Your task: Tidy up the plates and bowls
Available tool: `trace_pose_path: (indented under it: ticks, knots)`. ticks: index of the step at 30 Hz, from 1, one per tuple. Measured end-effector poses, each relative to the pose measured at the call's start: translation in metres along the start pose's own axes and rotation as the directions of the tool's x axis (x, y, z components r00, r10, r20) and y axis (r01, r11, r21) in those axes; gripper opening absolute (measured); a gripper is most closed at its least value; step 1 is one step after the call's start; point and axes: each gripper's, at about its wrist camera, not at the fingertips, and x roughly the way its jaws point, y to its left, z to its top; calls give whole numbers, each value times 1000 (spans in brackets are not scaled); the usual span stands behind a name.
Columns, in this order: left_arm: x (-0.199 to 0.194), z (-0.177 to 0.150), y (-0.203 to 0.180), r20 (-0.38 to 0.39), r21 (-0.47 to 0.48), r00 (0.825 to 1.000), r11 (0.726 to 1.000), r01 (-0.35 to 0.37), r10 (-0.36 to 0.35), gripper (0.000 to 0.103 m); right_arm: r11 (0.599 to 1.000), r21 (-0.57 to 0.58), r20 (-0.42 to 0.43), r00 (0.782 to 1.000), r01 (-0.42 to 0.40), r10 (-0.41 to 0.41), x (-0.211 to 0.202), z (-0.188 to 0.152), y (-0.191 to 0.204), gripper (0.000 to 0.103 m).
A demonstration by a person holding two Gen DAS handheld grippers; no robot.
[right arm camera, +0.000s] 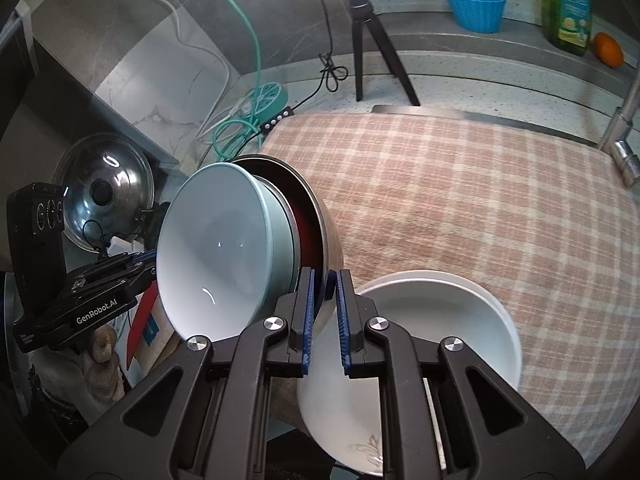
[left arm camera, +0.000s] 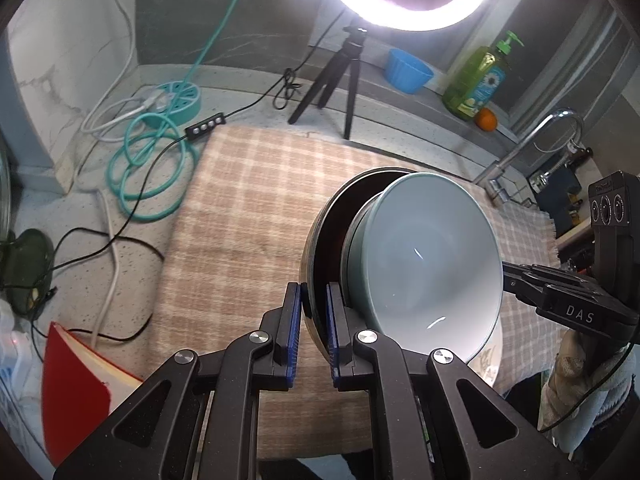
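Note:
A steel bowl (left arm camera: 309,248) (right arm camera: 331,240) with a dark inside carries a pale blue-green bowl (left arm camera: 424,256) (right arm camera: 216,248) nested in it. The pair hangs tilted above the checked cloth (left arm camera: 248,200) (right arm camera: 460,184). My left gripper (left arm camera: 314,300) (right arm camera: 149,261) is shut on one side of the steel rim. Opposite it, my right gripper (right arm camera: 325,280) (left arm camera: 509,273) is shut on the other side of the same rim. Under the right gripper a white plate (right arm camera: 440,320) (left arm camera: 491,360) with a grey leaf pattern lies on the cloth.
At the back stand a ring light on a black tripod (left arm camera: 340,76) (right arm camera: 368,40), a blue bowl (left arm camera: 408,70) (right arm camera: 476,8), a green soap bottle (left arm camera: 478,80), an orange (left arm camera: 486,119) and a faucet (left arm camera: 528,140). Cables (left arm camera: 148,168), a red book (left arm camera: 76,384) and a pot lid (right arm camera: 106,192) lie left.

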Motion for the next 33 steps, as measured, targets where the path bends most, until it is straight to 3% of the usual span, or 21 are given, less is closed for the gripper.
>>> trace_pose_path:
  ticks: [15, 33]
  knots:
    - [18, -13, -69, -64, 67, 996, 995, 72, -68, 9, 996, 78, 1, 999, 40, -40, -45, -32, -60, 11]
    - [42, -38, -96, -161, 79, 984, 992, 97, -83, 9, 986, 157, -54, 998, 54, -46, -49, -72, -98, 11]
